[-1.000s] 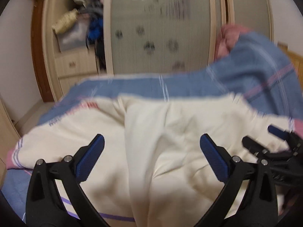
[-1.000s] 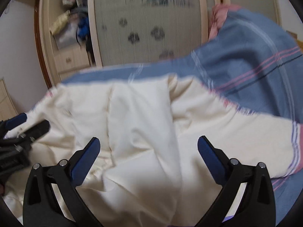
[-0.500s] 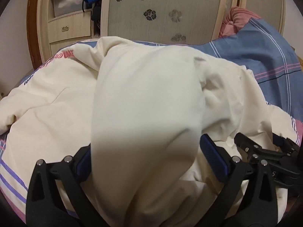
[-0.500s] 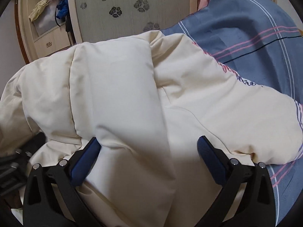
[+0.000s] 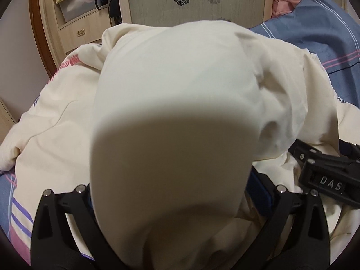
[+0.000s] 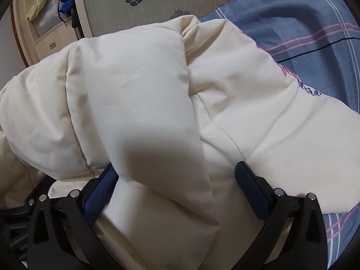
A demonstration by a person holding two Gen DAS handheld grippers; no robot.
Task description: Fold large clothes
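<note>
Bedroom, blue striped bedsheet point(image 6: 310, 51) below pale wardrobe doors point(image 5: 195, 2): cream padded fabric garment point(image 6: 258, 103) heaped across it

Left gripper point(image 5: 168, 193) and right gripper point(image 6: 177, 184) both wide apart, clamping nothing, each straddling a raised fold running straight ahead; right gripper also seen just beside left's right finger; garment's bulk directly in front of both, neither clearly nearer

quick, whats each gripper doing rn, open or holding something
left gripper: open, jaws wide, cream garment bunched between them, not clamped
right gripper: open, jaws wide, same garment draped between them, not clamped
</note>
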